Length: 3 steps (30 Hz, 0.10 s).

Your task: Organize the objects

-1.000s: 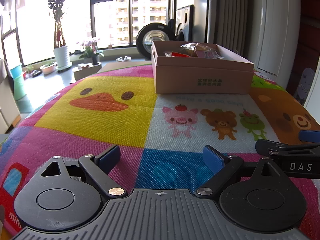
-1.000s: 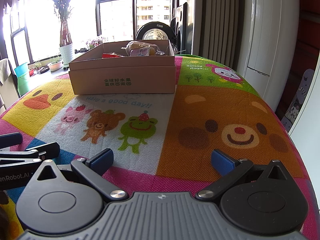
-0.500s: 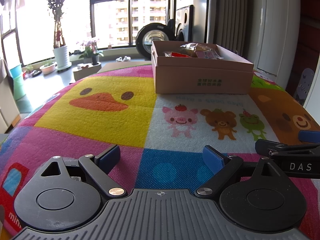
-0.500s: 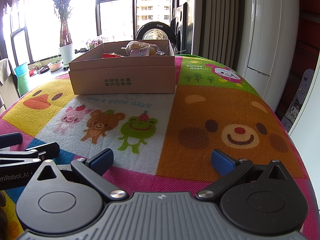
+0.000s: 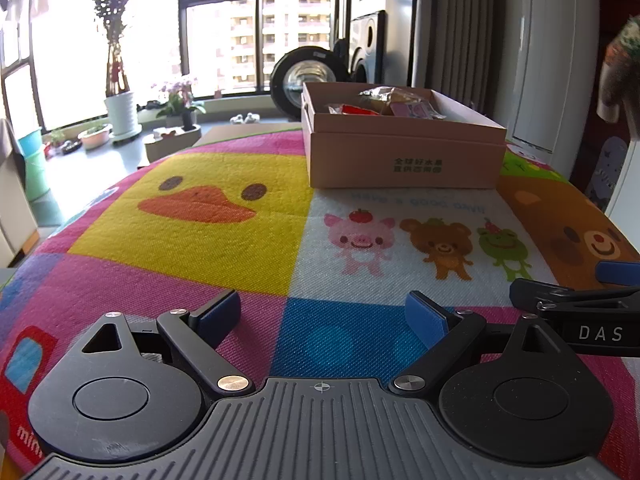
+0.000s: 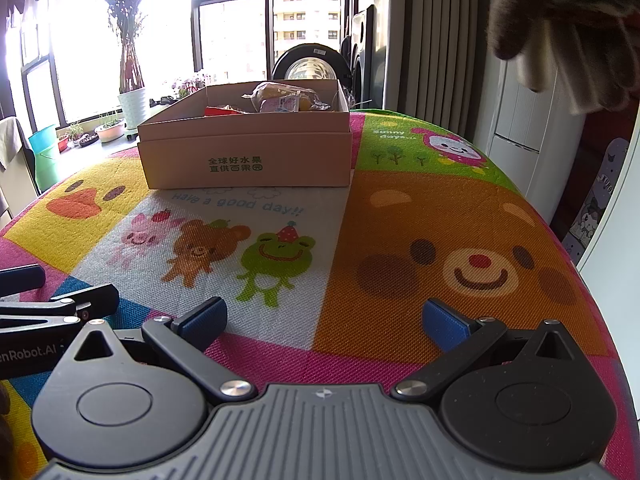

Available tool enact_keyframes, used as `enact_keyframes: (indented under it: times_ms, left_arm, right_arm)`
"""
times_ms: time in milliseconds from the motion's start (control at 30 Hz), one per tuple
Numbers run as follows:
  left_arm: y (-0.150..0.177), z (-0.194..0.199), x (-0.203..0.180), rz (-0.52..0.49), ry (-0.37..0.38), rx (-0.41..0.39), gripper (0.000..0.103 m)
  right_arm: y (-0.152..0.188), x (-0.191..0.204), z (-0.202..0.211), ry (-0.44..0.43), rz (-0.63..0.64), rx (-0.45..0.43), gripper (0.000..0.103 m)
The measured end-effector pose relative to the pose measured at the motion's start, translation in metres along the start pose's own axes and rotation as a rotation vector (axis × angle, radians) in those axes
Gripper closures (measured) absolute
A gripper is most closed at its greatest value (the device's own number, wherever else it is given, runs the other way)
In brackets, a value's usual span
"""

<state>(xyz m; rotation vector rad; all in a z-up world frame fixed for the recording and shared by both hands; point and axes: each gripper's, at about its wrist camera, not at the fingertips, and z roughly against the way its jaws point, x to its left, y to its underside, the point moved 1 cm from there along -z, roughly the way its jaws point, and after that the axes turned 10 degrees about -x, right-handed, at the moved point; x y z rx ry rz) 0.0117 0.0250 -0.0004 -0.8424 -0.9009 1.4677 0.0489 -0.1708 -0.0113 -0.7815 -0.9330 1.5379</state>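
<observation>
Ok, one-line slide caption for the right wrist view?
Open right gripper resting low over cartoon tablecloth, facing a snack-filled cardboard box; left gripper alongside.

A dark, fuzzy, mottled brown-and-green shape (image 6: 568, 20) has come into the upper right of the right wrist frame, where a second ago only the pale cabinet and curtain showed; a light, ribbed edge hangs beneath it, and it is too blurred to tell what it is. The same fuzzy shape (image 5: 622, 68) has also appeared at the right edge of the left wrist frame, in its upper part, with a pale corner at its lower end.
</observation>
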Motion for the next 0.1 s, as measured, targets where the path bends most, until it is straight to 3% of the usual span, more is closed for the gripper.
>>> enact_keyframes:
  times_ms: [100]
  left_arm:
    - [-0.0003,0.0000,-0.0001,-0.001,0.003,0.000,0.009]
  right_arm:
    - [-0.0001,0.0006,0.0003,0.000,0.000,0.000,0.000]
